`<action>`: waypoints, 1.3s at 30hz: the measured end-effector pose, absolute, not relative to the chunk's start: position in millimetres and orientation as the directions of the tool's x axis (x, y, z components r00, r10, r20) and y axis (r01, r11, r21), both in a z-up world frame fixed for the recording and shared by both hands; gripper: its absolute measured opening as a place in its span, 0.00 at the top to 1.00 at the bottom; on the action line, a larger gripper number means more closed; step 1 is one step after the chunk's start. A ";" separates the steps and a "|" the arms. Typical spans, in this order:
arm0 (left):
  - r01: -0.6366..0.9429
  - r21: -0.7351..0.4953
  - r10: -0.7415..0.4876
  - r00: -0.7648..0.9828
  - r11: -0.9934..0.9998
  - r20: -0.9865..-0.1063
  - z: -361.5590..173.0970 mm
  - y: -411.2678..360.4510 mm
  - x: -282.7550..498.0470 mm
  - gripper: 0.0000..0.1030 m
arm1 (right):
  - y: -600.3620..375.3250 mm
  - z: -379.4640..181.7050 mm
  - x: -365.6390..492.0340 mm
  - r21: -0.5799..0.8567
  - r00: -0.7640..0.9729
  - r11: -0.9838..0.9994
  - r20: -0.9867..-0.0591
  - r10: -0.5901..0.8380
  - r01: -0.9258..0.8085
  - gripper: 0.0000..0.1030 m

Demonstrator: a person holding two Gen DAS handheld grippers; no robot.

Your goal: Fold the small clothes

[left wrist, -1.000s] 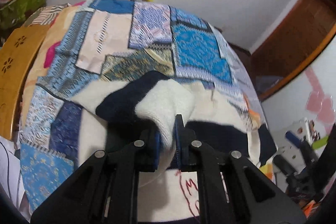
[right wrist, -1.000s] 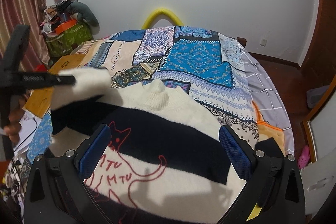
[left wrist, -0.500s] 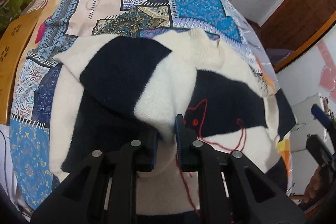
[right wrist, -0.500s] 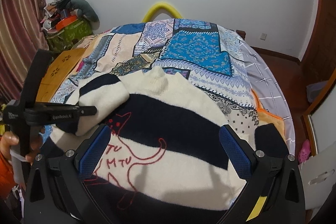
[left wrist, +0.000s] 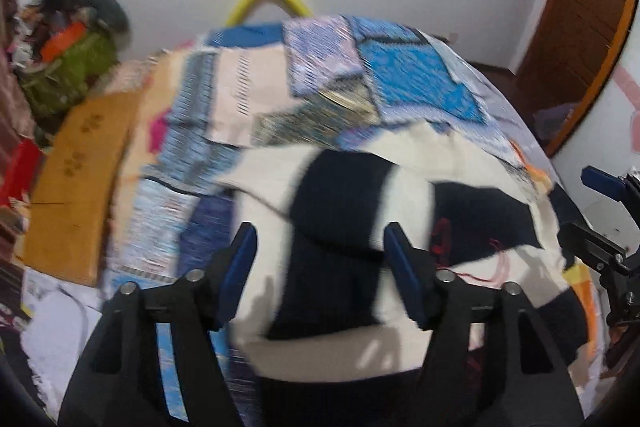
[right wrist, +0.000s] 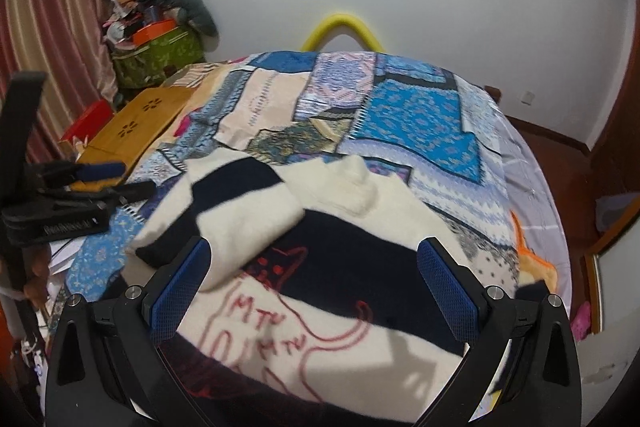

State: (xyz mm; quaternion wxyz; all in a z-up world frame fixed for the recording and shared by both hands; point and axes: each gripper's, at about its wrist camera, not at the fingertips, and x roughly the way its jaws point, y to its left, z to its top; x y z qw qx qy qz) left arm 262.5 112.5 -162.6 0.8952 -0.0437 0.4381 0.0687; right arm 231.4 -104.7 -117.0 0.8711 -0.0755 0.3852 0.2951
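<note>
My left fingers (left wrist: 320, 255) are opening, nothing between them, so the sleeve (right wrist: 224, 211) stays folded across the cream-and-navy striped knitted sweater (right wrist: 360, 267) on the patchwork bed (right wrist: 420, 115). My right fingers (right wrist: 316, 283) hover wide apart, empty.

The bed (right wrist: 532, 163) is covered by a patchwork quilt (right wrist: 420, 115) in blue, beige and purple. A cream and navy striped sweater (right wrist: 360, 247), embroidered with a red cat, is spread flat at the near edge. One sleeve (right wrist: 240, 207) is folded across its chest.
</note>
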 end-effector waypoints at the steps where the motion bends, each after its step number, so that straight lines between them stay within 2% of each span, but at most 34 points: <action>1: -0.183 -0.007 0.108 0.615 0.983 -0.781 -158.8 125.9 257.8 0.32 | -97.3 -116.1 231.4 0.091 0.524 0.807 -0.717 0.460 -0.584 0.01; 11: -0.298 -0.017 0.161 0.564 0.955 -0.810 -184.2 209.9 232.0 0.32 | -19.2 -127.7 230.2 0.030 0.462 0.733 -0.759 0.459 -0.679 0.02; 20: -0.270 -0.037 0.112 0.515 0.962 -0.850 -225.8 229.3 234.5 0.32 | 42.1 -154.8 231.7 -0.047 0.418 0.656 -0.804 0.423 -0.754 0.03; 27: -0.246 -0.055 0.074 0.485 0.968 -0.871 -249.0 232.9 245.7 0.32 | 78.6 -188.5 243.1 -0.071 0.365 0.610 -0.853 0.373 -0.789 0.14; 29: -0.240 -0.049 0.075 0.480 0.970 -0.874 -254.1 231.8 248.5 0.32 | 85.1 -198.9 248.3 -0.081 0.355 0.604 -0.867 0.350 -0.793 0.23; 34: -0.233 -0.052 0.064 0.464 0.971 -0.883 -265.9 230.3 253.5 0.32 | 96.4 -219.4 262.5 -0.084 0.332 0.613 -0.893 0.303 -0.785 0.34; 37: -0.232 -0.053 0.061 0.456 0.971 -0.888 -271.3 229.4 257.1 0.32 | 100.2 -223.4 267.0 -0.098 0.344 0.614 -0.891 0.295 -0.783 0.37; 39: -0.232 -0.053 0.059 0.452 0.971 -0.890 -273.2 229.0 258.7 0.32 | 102.6 -223.8 268.1 -0.117 0.359 0.614 -0.887 0.288 -0.781 0.45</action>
